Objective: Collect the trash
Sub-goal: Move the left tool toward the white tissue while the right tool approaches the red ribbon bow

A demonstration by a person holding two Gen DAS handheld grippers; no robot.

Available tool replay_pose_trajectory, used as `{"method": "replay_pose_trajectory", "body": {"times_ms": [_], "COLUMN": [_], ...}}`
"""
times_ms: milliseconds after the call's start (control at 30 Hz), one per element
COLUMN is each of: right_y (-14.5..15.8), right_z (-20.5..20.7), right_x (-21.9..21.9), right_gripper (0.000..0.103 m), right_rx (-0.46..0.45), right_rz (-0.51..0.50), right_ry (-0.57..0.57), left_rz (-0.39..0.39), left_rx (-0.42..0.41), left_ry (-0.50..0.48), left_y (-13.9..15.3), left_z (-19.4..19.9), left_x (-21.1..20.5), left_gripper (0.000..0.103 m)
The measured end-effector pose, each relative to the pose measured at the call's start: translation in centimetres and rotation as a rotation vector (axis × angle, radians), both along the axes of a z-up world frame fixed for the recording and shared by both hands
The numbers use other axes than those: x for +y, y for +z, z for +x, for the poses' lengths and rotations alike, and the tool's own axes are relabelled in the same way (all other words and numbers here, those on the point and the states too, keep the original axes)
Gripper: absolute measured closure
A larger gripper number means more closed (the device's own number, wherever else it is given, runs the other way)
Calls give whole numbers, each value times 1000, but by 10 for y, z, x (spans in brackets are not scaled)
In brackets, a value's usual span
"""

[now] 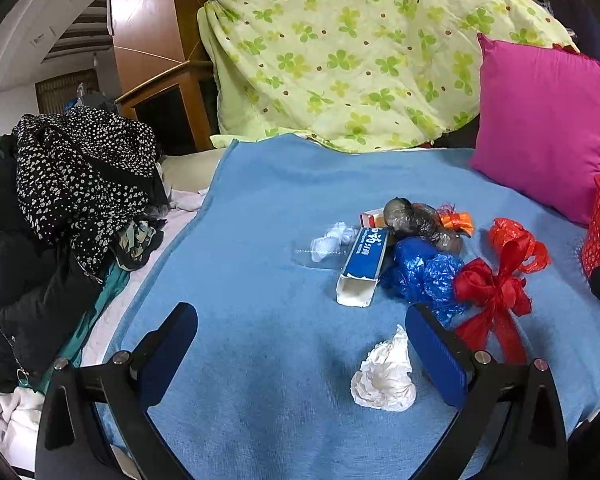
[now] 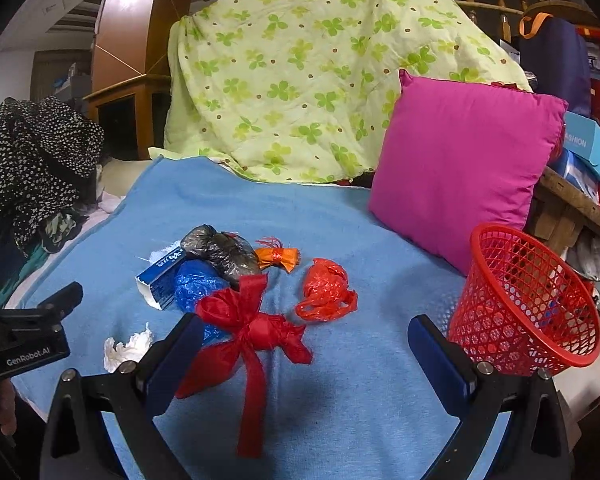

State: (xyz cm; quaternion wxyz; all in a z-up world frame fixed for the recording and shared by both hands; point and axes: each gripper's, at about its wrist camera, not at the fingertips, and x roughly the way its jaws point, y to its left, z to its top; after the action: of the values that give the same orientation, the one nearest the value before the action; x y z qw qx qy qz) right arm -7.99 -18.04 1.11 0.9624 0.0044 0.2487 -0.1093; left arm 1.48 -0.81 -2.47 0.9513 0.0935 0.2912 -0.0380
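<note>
Trash lies on a blue blanket (image 1: 268,208): a crumpled white tissue (image 1: 384,376), a blue-and-white carton (image 1: 364,268), a blue plastic bag (image 1: 424,276), a grey-black bag (image 1: 416,220), an orange wrapper (image 1: 456,220), a red ribbon bow (image 1: 496,292), a red plastic bag (image 1: 516,240) and another white tissue (image 1: 332,240). My left gripper (image 1: 302,328) is open and empty, just above the blanket, the tissue near its right finger. My right gripper (image 2: 306,334) is open and empty over the red bow (image 2: 252,320). A red mesh basket (image 2: 528,304) stands at its right.
A magenta pillow (image 2: 464,164) leans behind the basket. A green clover-print quilt (image 2: 308,68) is heaped at the back. Dark clothes (image 1: 60,200) are piled at the left edge. Boxes and shelves (image 2: 584,148) stand at the far right.
</note>
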Motion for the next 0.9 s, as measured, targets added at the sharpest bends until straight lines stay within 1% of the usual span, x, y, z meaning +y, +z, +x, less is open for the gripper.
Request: {"method": "replay_pose_trajectory", "body": {"times_ms": [33,67,133,400,567,767,867,900], "right_y": [0,-1,-1,-5,-9,-18,-25,-29], "right_z": [0,1,1,7,12,19,25,28], "right_x": [0,0,0,-2,-2,-10,-14,-17], "right_gripper": [0,0,0,0,0,0,0,0], "right_rx": [7,22,22,48,68,96,133,148], "right_rz": [-2,-9,-9,17,37,97,132,149], "right_ry": [-1,-1,-3,-4,-3,-9,-14,-14], "left_rz": [3,4,4,7,10,-21,6,4], "left_rx": [-5,9,14,34,64,157,190,211], "left_ry": [2,2,1,2,0,-3,3,0], "left_y": [-2,-2,-4,-12,-19,-38,-51,-56], "left_z": [1,1,3,9,15,30,36,39], "left_x": [0,-1,0,1,3,10,11,11], "left_gripper": [0,0,0,0,0,0,0,0]}}
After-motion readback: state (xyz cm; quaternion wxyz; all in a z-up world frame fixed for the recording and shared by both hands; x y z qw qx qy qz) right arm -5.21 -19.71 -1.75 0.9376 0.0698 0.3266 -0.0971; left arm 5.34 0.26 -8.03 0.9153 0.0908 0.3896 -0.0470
